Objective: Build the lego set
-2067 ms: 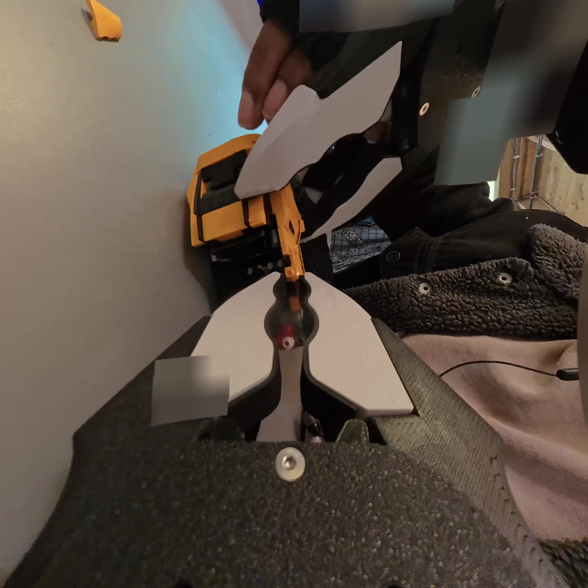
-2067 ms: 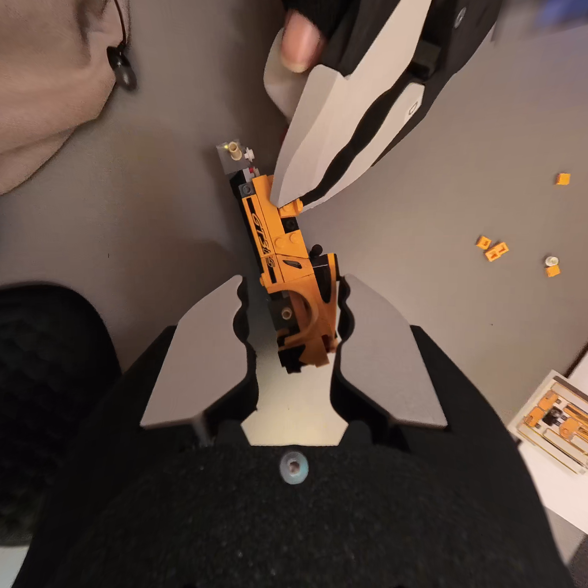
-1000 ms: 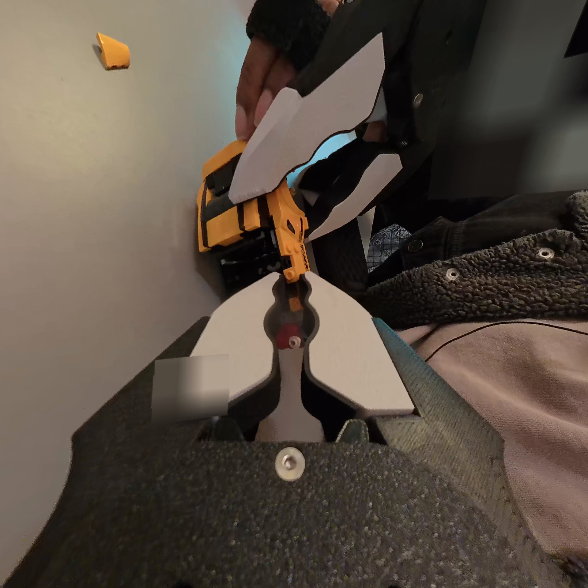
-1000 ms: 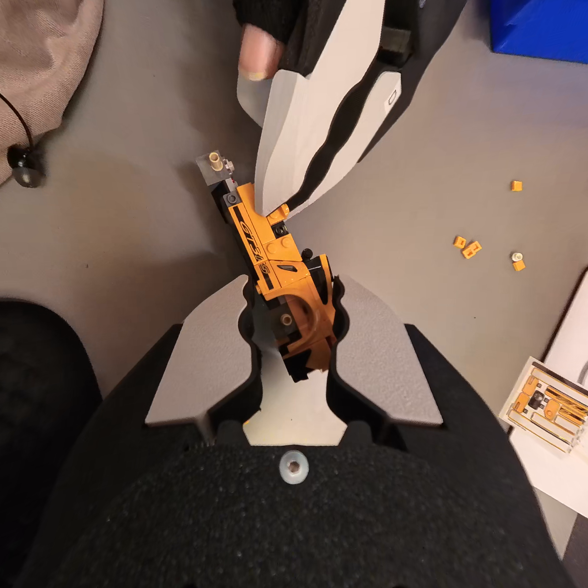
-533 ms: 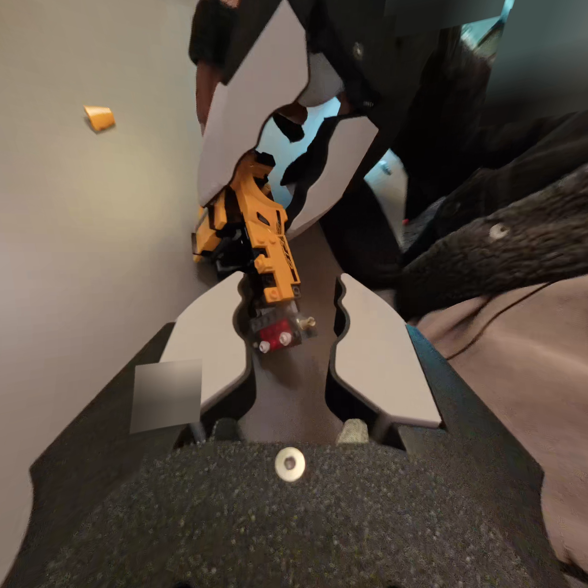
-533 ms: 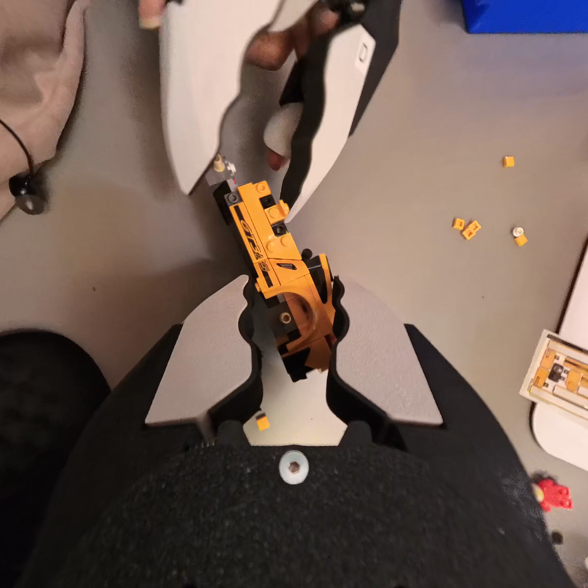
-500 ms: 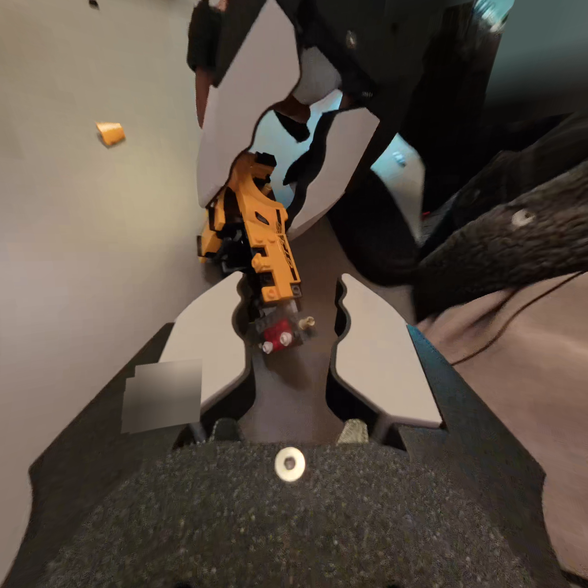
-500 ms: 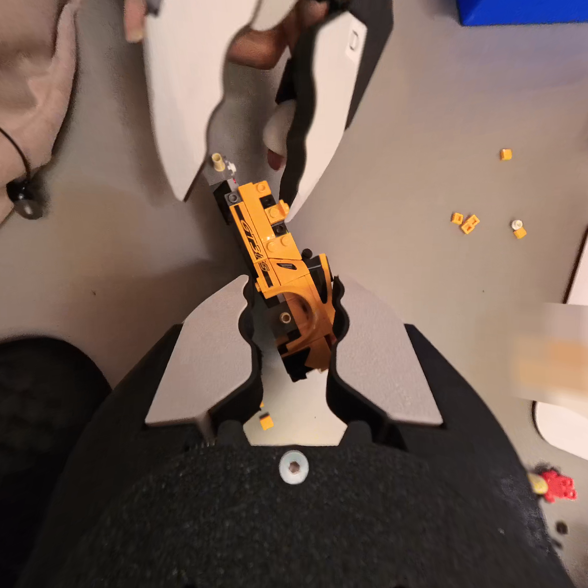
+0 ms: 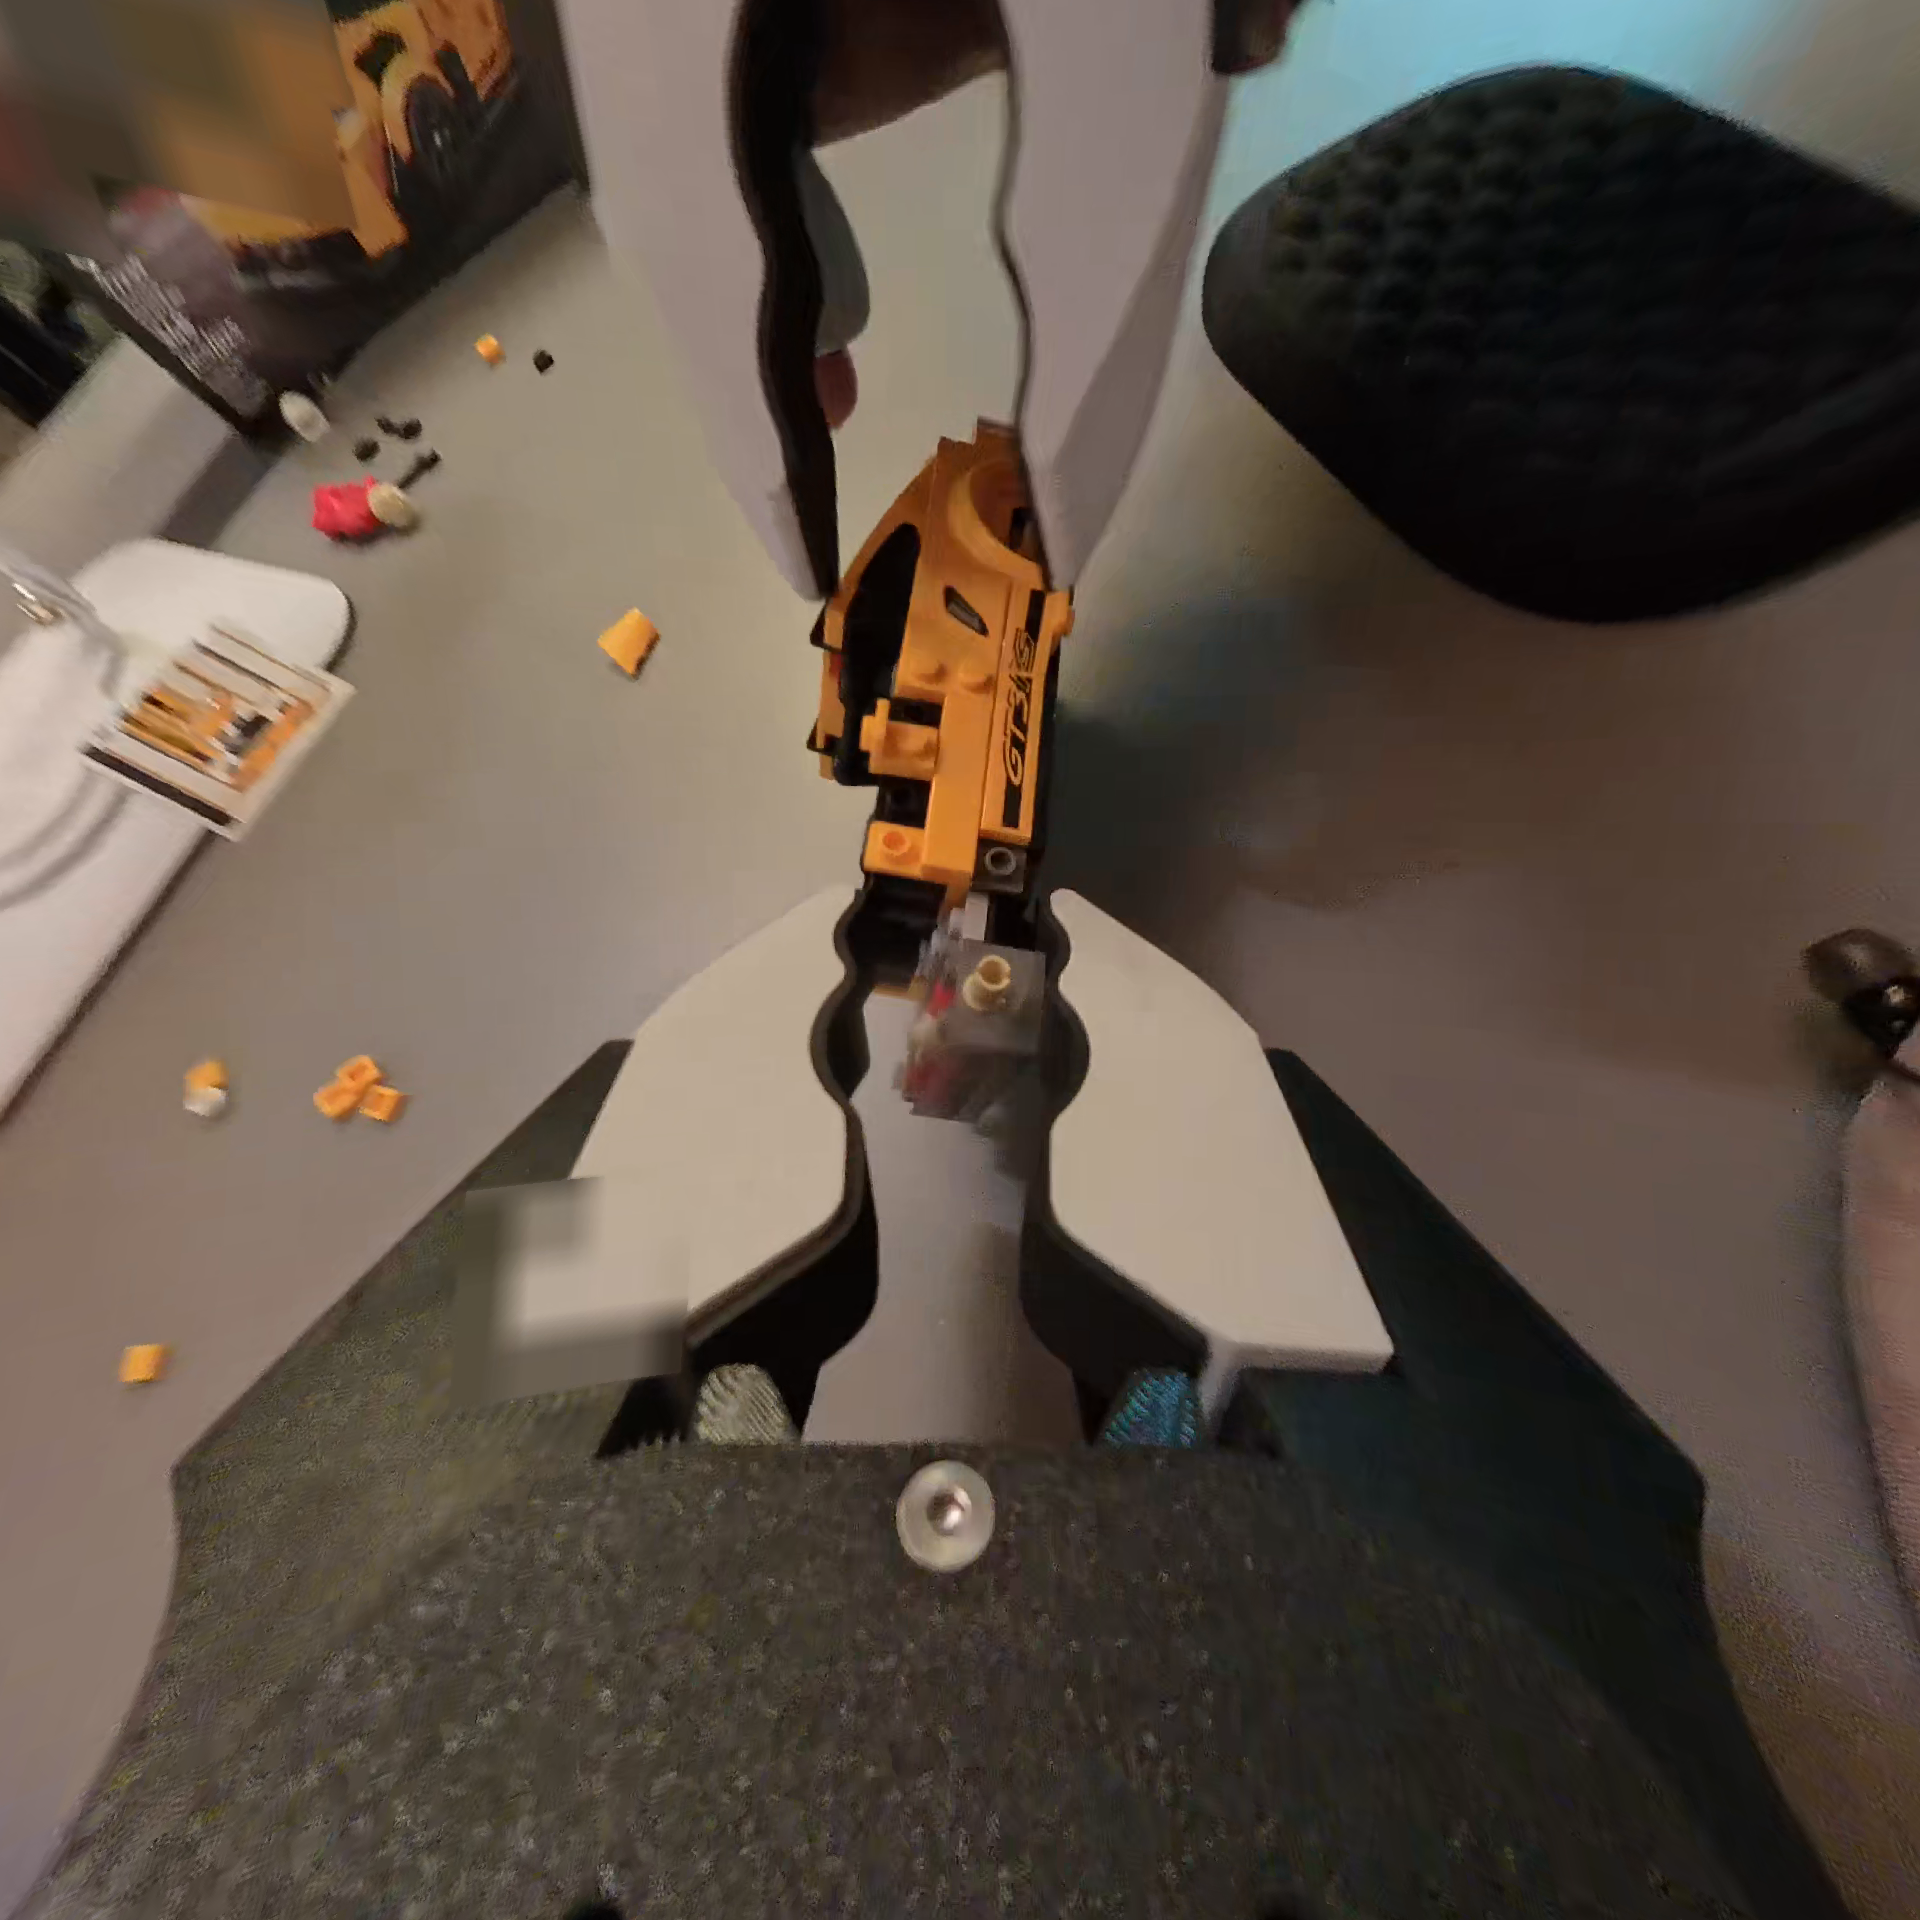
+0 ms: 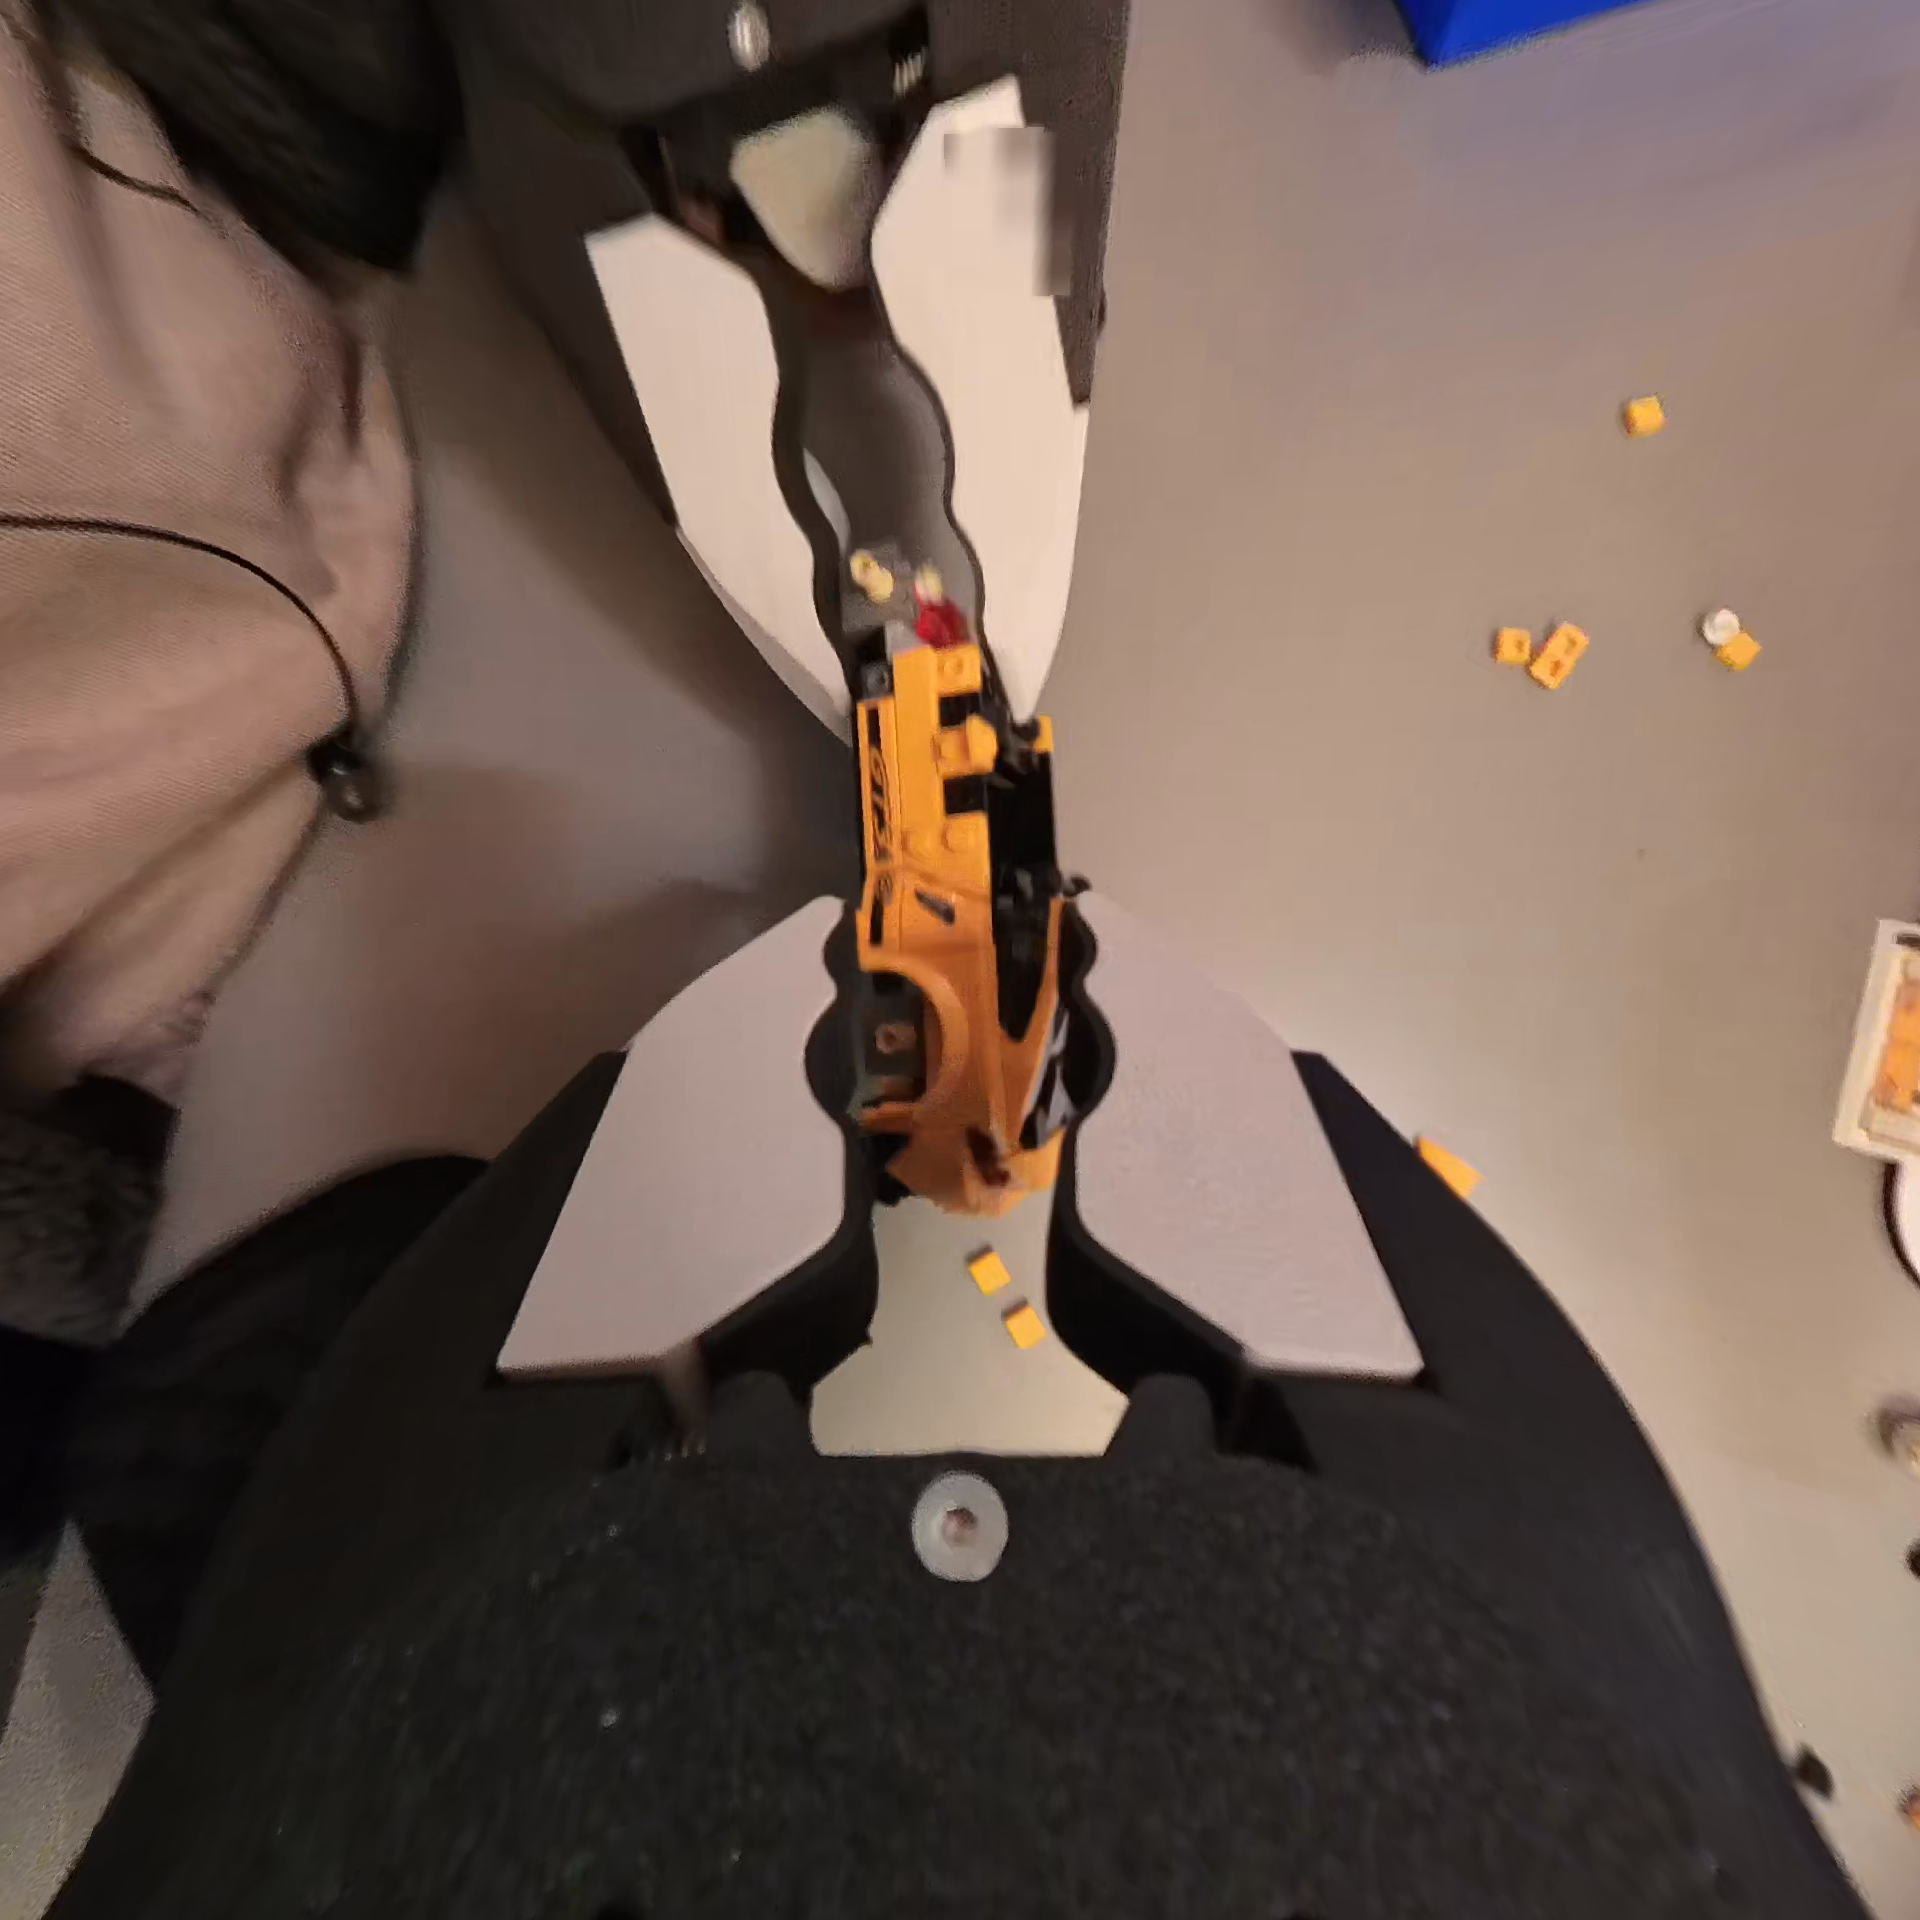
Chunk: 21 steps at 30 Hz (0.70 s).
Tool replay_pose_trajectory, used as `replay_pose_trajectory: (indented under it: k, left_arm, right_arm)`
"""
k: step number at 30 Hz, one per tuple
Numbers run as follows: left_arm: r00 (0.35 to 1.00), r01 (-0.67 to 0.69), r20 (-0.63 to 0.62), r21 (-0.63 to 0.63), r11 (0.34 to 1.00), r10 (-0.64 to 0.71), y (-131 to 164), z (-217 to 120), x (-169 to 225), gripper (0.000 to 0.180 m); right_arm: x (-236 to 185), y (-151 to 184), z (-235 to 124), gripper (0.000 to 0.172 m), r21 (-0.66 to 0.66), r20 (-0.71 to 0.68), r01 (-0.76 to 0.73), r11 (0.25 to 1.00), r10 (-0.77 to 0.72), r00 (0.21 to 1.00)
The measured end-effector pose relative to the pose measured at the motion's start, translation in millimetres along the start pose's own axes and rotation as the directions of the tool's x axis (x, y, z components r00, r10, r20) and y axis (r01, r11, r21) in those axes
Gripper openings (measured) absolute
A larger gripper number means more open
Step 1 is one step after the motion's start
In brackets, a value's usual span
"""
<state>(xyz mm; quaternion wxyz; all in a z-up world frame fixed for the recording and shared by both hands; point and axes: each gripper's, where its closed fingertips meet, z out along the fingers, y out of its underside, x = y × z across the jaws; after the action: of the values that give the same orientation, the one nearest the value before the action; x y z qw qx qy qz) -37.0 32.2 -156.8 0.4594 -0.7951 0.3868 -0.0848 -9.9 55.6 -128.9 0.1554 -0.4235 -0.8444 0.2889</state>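
Observation:
An orange and black brick-built toy car [image 9: 956,707] hangs lengthwise between my two grippers above the grey table [image 9: 520,935]. My left gripper [image 9: 948,925] is shut on the car's end, which carries a grey block, a tan pin and a red piece [image 9: 987,997]. My right gripper [image 10: 961,914] is shut on the other end, around the orange wheel arch [image 10: 945,1029]. Each gripper shows facing the other: the right gripper [image 9: 935,571] at the top of the left wrist view, and the left gripper [image 10: 930,717] at the top of the right wrist view.
Loose orange pieces [image 9: 358,1089] [image 10: 1543,649] lie scattered on the table, two of them [image 10: 1003,1299] under my right gripper. A red piece [image 9: 348,509], a printed sheet [image 9: 218,717], a white tray [image 9: 208,613] and a dark box [image 9: 312,156] lie left. A black pad [image 9: 1558,343] lies right. Left tips to right tips: about 5 cm.
My left gripper let go of the car's thin edge, opened wide, swung round and closed again on the car's end. My right gripper kept its hold and closed tighter. Small orange pieces dropped onto the table.

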Motion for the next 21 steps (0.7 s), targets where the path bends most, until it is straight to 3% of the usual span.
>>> replay_pose_trajectory:
  k: [1, 8, 12, 21]
  left_arm:
    - [0.999, -0.036, 0.017, -0.001, 0.999, 0.036, -1, 0, 1, 0.029]
    - [0.977, -0.194, 0.085, -0.012, 0.981, 0.194, -3, -1, 5, 0.029]
    - [0.962, -0.247, 0.115, -0.029, 0.969, 0.249, -4, -2, 5, 0.029]
    - [0.924, -0.336, 0.165, -0.076, 0.939, 0.344, -6, -3, 4, 0.028]
  right_arm:
    - [-4, -5, -1, 0.029, 0.001, 0.03, 0.004, 1.0, -0.004, 1.0]
    - [-11, -21, 10, 0.024, -0.037, 0.112, 0.034, 0.999, -0.03, 0.993]
    - [-14, -21, 14, 0.01, -0.085, 0.212, 0.01, 0.996, 0.008, 0.977]
    - [-20, -19, 17, 0.008, -0.114, 0.268, -0.015, 0.993, 0.046, 0.962]
